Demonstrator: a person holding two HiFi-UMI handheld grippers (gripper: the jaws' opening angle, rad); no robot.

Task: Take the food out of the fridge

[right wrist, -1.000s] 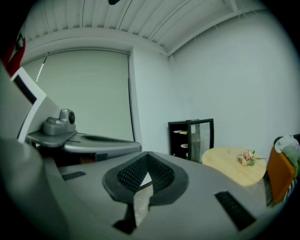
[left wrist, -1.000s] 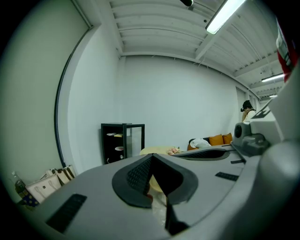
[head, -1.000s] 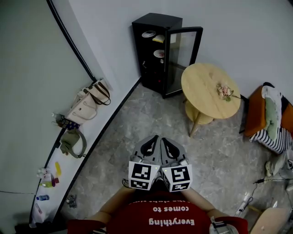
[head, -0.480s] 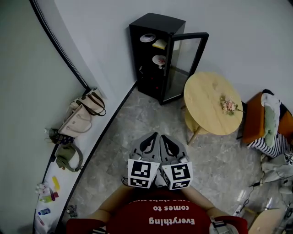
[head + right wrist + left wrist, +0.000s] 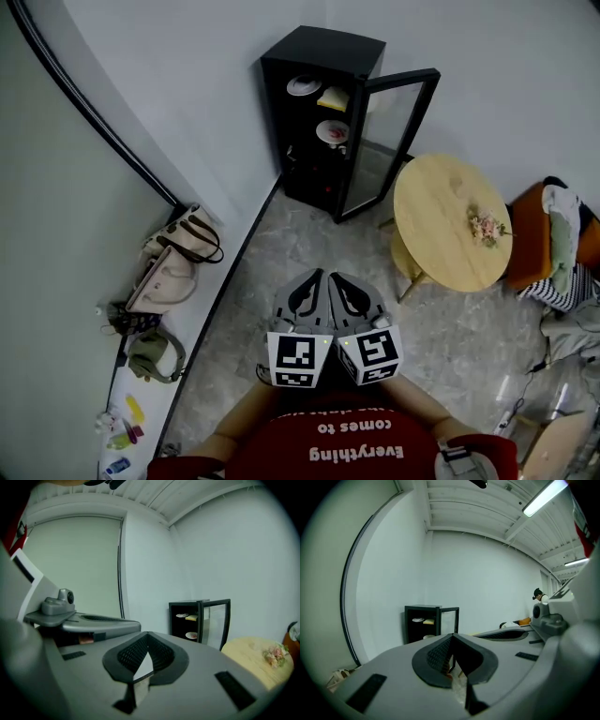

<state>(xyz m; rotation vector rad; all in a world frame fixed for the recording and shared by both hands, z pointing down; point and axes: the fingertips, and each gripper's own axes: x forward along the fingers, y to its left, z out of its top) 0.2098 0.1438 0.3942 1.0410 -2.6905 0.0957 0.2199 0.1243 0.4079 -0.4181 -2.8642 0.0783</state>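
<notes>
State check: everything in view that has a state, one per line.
fridge: door open
plates: on shelves inside the fridge
left gripper: shut, empty
right gripper: shut, empty
table: upright, flowers lying on it

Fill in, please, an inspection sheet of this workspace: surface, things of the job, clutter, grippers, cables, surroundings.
Surface: grey marbled floor; a round wooden table carries a small flower bunch.
Job's things: black fridge, its glass door open; plates and a yellow item on the shelves.
Clutter: handbags and small bottles on the white ledge at the left; clothes piled at the right.
Grippers: left gripper and right gripper both shut, holding nothing, side by side, far from the fridge.
Cables: a thin cable on the floor, far right.
Surroundings: white walls.
</notes>
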